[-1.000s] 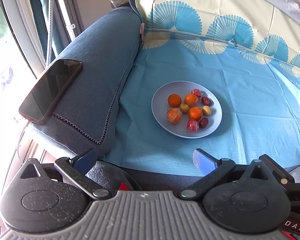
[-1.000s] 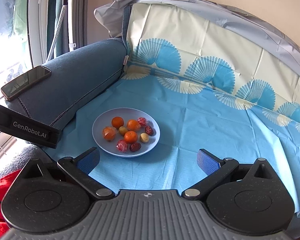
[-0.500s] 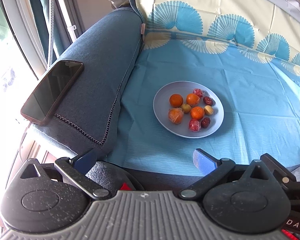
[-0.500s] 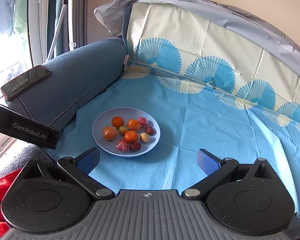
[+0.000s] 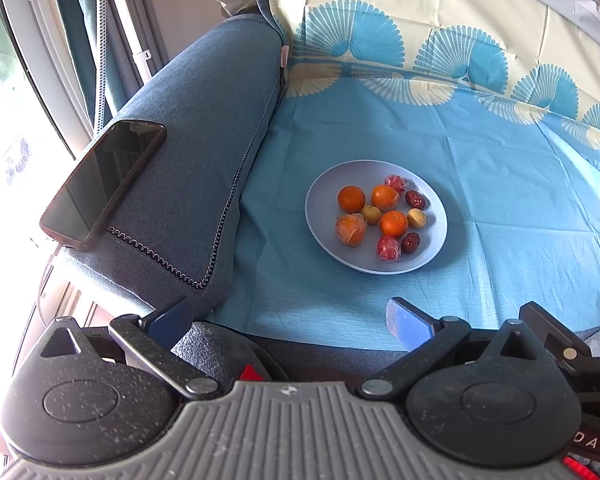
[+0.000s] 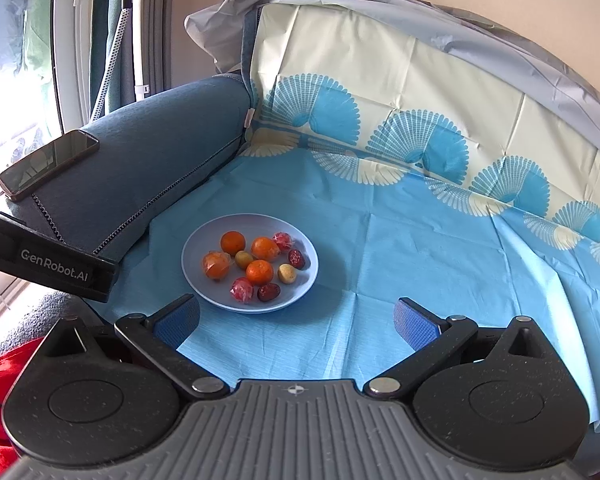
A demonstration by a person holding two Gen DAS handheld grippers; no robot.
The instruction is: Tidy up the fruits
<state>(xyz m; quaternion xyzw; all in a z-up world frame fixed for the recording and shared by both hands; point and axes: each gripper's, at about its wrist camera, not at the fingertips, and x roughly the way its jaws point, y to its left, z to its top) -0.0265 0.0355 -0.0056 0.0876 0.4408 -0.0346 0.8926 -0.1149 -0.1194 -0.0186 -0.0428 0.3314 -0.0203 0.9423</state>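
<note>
Seen from the left wrist, the left hand-held gripper (image 5: 296, 320) hangs with its jaws spread and empty over the front edge of a sofa seat draped in a blue cloth (image 5: 500, 184), well short of the pale blue plate (image 5: 324, 208) that lies flat on the cloth beside the armrest (image 5: 196, 128). The plate holds the fruit in one loose cluster: three bare oranges (image 5: 351, 199), a fourth orange in clear wrap (image 5: 351, 230), two small yellow fruits (image 5: 371, 215), two dark red dates (image 5: 415, 199) and two red wrapped pieces (image 5: 388, 248). The likely trouble here is crowding: round fruit lying nearly touching could roll or get nudged off the shallow rim when a jaw reaches in, and the soft seat may let the plate tip under pressure. A phone (image 5: 104, 184) lying on the armrest could be knocked by a careless sweep. From the right wrist, the right hand-held gripper (image 6: 296, 322) is likewise spread wide and holding nothing, just in front of the plate (image 6: 196, 240), with the wrapped red piece (image 6: 242, 290) and a date (image 6: 269, 292) nearest its jaws. The slick wrapping may slip in a pinch, and the left tool's black body (image 6: 48, 260) juts in at the left, so the two could collide over the plate.
</note>
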